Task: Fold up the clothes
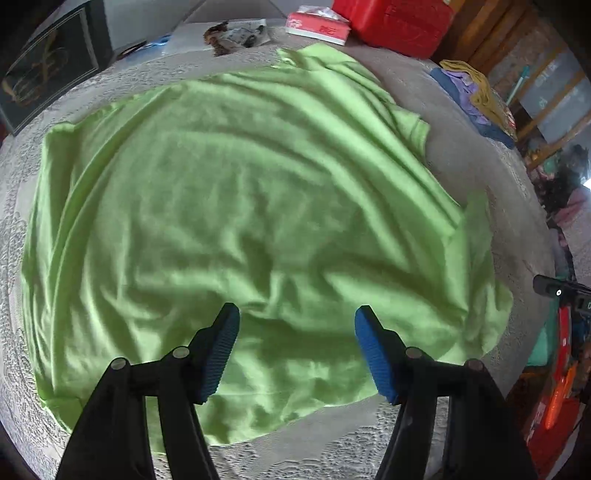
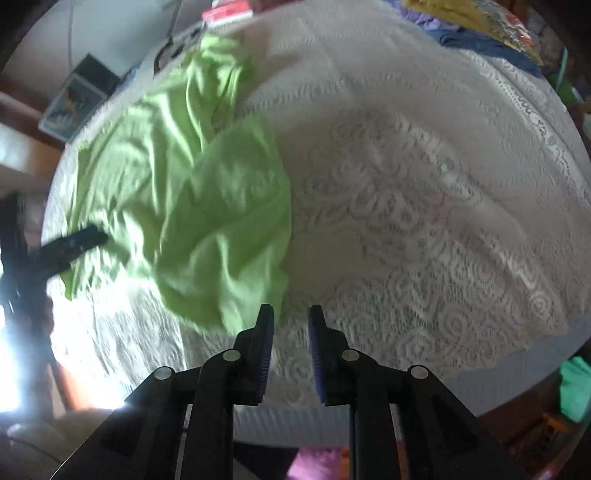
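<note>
**Green shirt spread on lace-covered desk, both claws empty**

While the light-green T-shirt [image 1: 236, 206] is lying wrinkled but mostly flat on the lace tablecloth [image 2: 424, 221] over the desk, the left claw [image 1: 297, 321] is hovering w/ fingers spread wide above the shirt's near hem. Right claw [image 2: 290, 314] is sitting part-open, gripping nothing, just beside the shirt's right sleeve. Folded clothes pile [image 1: 476, 99] is resting at far right edge, w/ a tissue box [image 1: 317, 26] behind.

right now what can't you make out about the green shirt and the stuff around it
- Green shirt: its near hem in the left wrist view is hidden behind the left gripper fingers.
- Right wrist view: motion blur smears the shirt's folds and the lace tablecloth.
- Pile of clothes: individual garments too bunched to separate.
- Red box: cut off by the top edge.
</note>
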